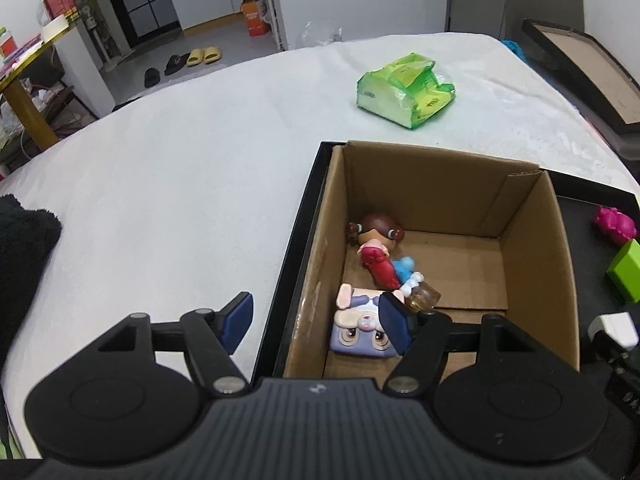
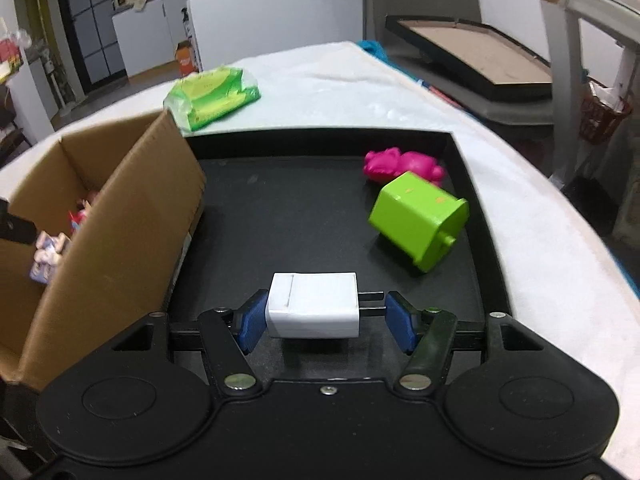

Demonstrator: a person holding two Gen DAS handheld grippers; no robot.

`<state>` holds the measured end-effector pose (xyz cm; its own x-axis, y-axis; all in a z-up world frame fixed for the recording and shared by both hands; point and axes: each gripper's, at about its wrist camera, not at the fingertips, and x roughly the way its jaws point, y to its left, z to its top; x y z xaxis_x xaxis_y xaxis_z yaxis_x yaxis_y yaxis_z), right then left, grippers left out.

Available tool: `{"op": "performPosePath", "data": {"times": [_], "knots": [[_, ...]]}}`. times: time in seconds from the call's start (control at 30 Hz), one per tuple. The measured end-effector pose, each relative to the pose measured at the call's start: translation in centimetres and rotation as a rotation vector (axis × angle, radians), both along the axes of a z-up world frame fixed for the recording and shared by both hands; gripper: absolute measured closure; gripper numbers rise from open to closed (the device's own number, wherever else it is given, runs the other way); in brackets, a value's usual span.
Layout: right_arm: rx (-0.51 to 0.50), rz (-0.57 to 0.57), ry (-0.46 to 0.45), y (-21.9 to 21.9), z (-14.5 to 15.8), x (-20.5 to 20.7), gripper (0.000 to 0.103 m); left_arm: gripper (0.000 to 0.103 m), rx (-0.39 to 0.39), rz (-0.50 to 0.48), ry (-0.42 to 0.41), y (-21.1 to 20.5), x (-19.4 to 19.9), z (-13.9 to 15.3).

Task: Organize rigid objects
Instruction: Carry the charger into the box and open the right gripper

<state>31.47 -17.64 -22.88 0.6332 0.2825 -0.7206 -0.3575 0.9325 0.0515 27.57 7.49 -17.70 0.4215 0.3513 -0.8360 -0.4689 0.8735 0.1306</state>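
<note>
Two fingers of the right gripper (image 2: 325, 316) are clamped on a white charger (image 2: 314, 310), low centre. Next, it is carried left into the cardboard box (image 2: 120, 216). The left gripper (image 1: 316, 316) is held open, empty.

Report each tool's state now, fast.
Left tool: open, holding nothing, straddling the cardboard box wall.
Right tool: shut on the white charger.

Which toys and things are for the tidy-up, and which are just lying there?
For the job:
- white charger plug in the right gripper
- green block
- pink toy
- cardboard box
- doll

Lying about:
- green packet
- slippers
</note>
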Motion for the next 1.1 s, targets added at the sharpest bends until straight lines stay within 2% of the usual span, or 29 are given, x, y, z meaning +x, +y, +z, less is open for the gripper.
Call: {"op": "performPosePath", "data": {"times": [0.23,0.33,0.6,0.63,0.77,0.87,0.97,1.1], "knots": [[0.006,-0.014,-0.038,-0.4,2.7,-1.2,0.043,0.035,-0.019,-0.013,-0.027,0.5,-0.8,0.4],[0.007,-0.024,-0.054,-0.1,3.9,-2.0,0.042,0.035,-0.056,-0.019,-0.046,0.9,-1.1,0.6],[0.005,-0.024,-0.104,1.8,7.2,-3.1,0.042,0.036,-0.079,-0.102,-0.072,0.8,-1.6,0.8],[0.006,-0.026,-0.109,2.0,7.6,-3.3,0.042,0.039,-0.087,-0.099,-0.066,1.1,-1.6,0.6],[0.011,-0.029,-0.122,2.9,8.7,-3.7,0.042,0.040,-0.147,-0.096,-0.094,2.2,-2.0,0.5],[0.007,-0.017,-0.132,4.0,9.4,-4.1,0.042,0.050,-0.152,-0.107,-0.096,2.5,-2.2,0.2],[0.025,0.006,-0.133,5.1,10.1,-4.3,0.042,0.062,-0.231,-0.087,-0.120,3.7,-2.5,0.0],[0.033,0.044,-0.124,6.8,10.8,-4.5,0.042,0.073,-0.252,-0.068,-0.123,4.6,-2.6,-0.2]]}}
